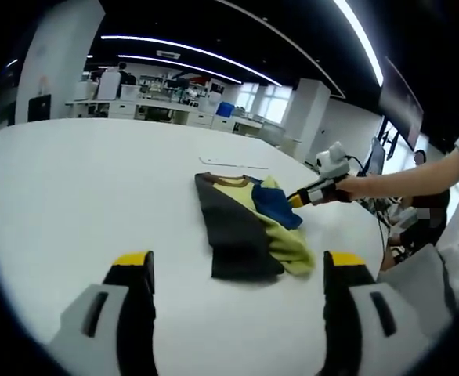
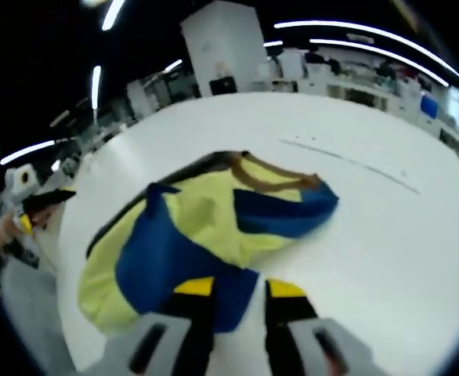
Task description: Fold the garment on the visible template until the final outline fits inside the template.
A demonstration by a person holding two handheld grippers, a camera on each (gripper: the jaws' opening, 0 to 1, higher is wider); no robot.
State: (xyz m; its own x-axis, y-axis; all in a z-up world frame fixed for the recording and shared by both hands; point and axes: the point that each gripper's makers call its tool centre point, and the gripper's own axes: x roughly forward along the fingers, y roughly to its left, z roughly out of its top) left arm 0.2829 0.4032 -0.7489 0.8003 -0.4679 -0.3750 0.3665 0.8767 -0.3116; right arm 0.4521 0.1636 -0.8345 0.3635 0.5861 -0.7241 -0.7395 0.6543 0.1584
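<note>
Your right gripper (image 2: 233, 291) has its jaws nearly closed on the blue edge of the garment (image 2: 214, 235), probably to fold it over. Your left gripper (image 1: 237, 270) waits wide open, with the garment on the white table (image 1: 73, 196) just ahead of it.

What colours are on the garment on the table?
Yellow-green, blue and dark grey garment, clearest in the right gripper view.
</note>
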